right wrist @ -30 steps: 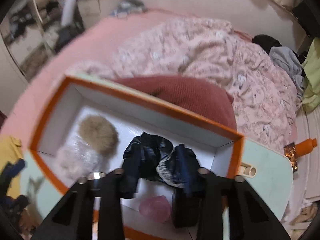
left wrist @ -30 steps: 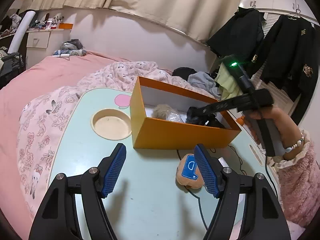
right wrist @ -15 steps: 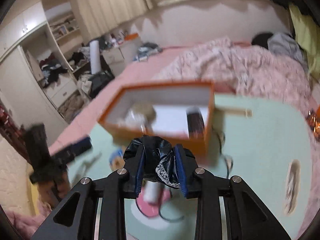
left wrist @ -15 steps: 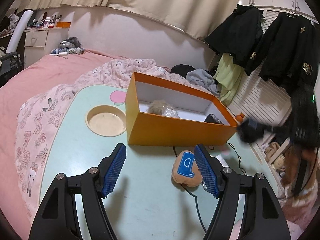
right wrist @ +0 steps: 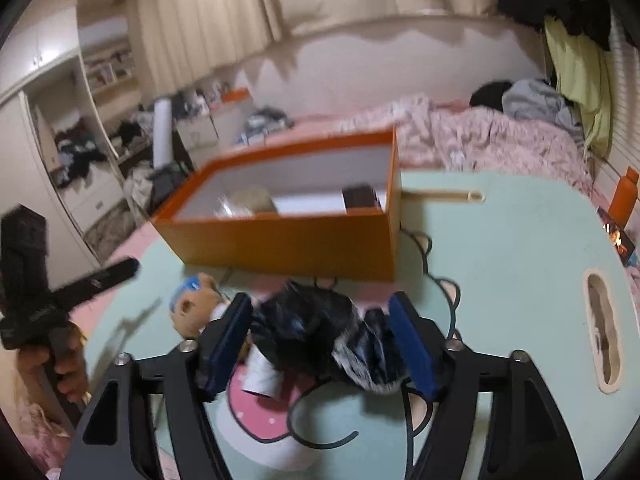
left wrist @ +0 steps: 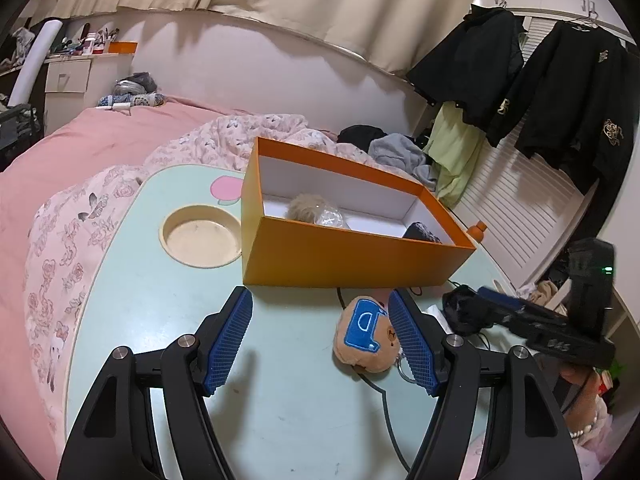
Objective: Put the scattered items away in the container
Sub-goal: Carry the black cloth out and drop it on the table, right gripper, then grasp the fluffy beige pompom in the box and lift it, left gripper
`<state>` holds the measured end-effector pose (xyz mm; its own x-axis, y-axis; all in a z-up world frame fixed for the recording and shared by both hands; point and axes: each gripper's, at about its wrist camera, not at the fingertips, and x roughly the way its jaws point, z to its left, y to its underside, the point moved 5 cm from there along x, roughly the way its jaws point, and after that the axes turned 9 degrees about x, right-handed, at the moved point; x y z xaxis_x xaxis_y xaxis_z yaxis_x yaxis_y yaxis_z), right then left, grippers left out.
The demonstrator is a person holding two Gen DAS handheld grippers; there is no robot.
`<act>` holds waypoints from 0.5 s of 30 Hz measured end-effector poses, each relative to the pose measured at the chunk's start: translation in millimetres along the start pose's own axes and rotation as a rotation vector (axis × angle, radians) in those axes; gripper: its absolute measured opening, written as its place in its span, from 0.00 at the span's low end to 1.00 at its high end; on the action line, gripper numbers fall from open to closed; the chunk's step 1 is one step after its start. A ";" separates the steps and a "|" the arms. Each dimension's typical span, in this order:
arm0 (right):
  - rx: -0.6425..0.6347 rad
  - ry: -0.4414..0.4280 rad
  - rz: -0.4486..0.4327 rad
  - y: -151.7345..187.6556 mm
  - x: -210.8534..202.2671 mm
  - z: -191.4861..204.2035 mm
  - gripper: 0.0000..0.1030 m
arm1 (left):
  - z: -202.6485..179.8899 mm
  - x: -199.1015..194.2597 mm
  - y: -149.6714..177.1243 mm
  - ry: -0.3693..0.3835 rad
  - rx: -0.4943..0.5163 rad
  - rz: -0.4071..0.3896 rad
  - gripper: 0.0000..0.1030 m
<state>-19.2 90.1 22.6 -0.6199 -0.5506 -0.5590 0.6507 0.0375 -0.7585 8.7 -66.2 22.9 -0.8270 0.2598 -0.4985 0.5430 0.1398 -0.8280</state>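
Black crumpled bundle (right wrist: pixel 320 332) lies crosswise between right gripper's (right wrist: pixel 320 344) just-opened jaws, unclamped.

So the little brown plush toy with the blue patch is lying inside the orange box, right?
Not quite. The brown plush toy with the blue patch lies on the green table, outside the orange box and in front of it. The left wrist view shows it clearly.

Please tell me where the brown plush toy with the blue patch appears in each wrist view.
Left wrist view: the brown plush toy lies lower right of centre, just before the orange box.
Right wrist view: it lies lower left, beside the black bundle.
Shared landmark: the orange box.
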 end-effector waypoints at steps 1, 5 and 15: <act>-0.002 0.000 -0.023 -0.6 -5.1 2.4 0.76 | -0.4 -0.2 0.1 0.001 0.000 0.001 0.69; -0.034 -0.001 -0.086 -0.3 -23.8 16.4 0.80 | -3.8 -1.7 -2.9 0.014 0.004 0.006 0.69; -0.073 -0.007 -0.093 12.6 -25.7 25.2 0.80 | -24.3 0.9 -74.6 0.016 0.106 0.066 0.69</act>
<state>16.1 83.7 35.9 -0.6724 -0.5606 -0.4832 0.5572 0.0463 -0.8291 -29.0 -53.2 90.4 -0.7873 0.2805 -0.5491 0.5769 0.0206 -0.8166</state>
